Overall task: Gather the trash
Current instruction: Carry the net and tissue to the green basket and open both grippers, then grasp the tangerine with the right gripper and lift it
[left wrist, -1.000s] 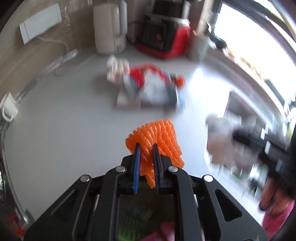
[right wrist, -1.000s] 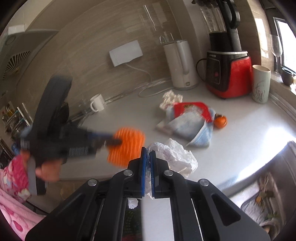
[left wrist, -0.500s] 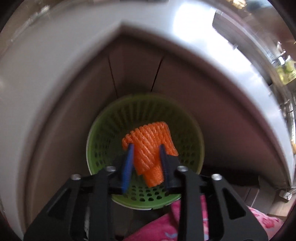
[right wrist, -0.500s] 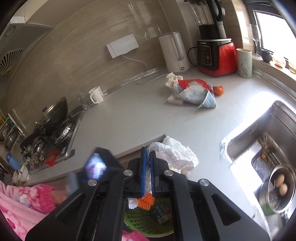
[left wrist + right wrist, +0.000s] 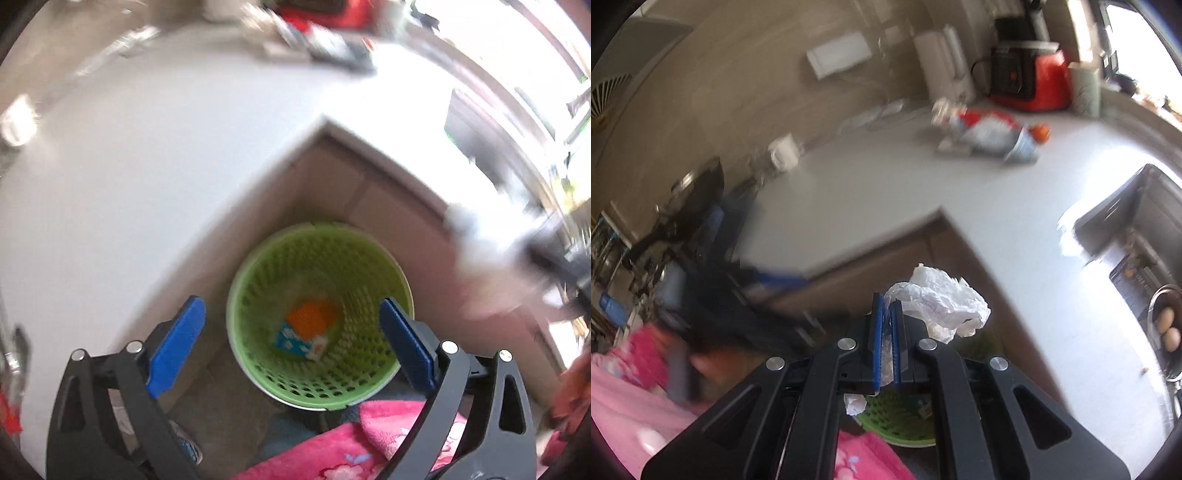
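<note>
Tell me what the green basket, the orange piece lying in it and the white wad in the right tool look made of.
Green basket: moulded plastic, judging by its even rows of holes and smooth rim. Orange piece: too blurred to tell for certain; likely soft foam netting. White wad: thin crinkled plastic film or paper, sharply creased and slightly translucent, pinched in the shut right tool.

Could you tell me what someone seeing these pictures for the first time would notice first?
Probably the green basket on the floor in the cabinet corner, with an orange foam net lying inside beside a blue packet. The left gripper hangs above it, jaws opening with nothing between them. The right gripper pinches a crumpled white bag near the counter edge.
</note>
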Tool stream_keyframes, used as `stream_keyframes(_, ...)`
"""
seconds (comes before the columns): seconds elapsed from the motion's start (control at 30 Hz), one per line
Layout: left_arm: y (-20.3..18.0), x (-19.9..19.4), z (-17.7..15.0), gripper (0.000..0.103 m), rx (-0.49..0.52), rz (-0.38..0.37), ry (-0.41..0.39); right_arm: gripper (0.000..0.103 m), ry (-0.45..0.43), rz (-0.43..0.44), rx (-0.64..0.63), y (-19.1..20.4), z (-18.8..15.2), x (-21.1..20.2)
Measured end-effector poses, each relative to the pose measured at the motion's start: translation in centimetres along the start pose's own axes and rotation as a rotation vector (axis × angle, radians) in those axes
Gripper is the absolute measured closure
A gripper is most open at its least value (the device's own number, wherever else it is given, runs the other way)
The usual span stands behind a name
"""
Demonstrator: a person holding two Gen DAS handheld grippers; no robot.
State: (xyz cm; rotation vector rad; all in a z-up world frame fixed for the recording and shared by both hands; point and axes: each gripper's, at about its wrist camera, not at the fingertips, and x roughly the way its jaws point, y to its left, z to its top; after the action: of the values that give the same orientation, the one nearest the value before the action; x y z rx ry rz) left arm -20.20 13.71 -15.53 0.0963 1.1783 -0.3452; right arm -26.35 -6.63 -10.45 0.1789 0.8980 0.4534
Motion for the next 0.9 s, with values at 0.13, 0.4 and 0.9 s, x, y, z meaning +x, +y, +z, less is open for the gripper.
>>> stream_keyframes(0.13,1.7,-3.1,0.9,0.009,-0.058,0.043,-0.073,0.096,0.101,0.014,-0.044,0.4,-2.0,4.1)
stream_keyframes(0.4,2.7,-5.3,3.0,0.009,-0.112,0.040,-0.131,0.041,0.255,-0.002,-0.092,-0.3,-3.2,9.3)
stream_keyframes(0.9,-4.0,-2.5,12.0,0.009,-0.057,0.021,-0.219,0.034,-0.018,-0.128,-0.177,-10.9,13.2,3.1)
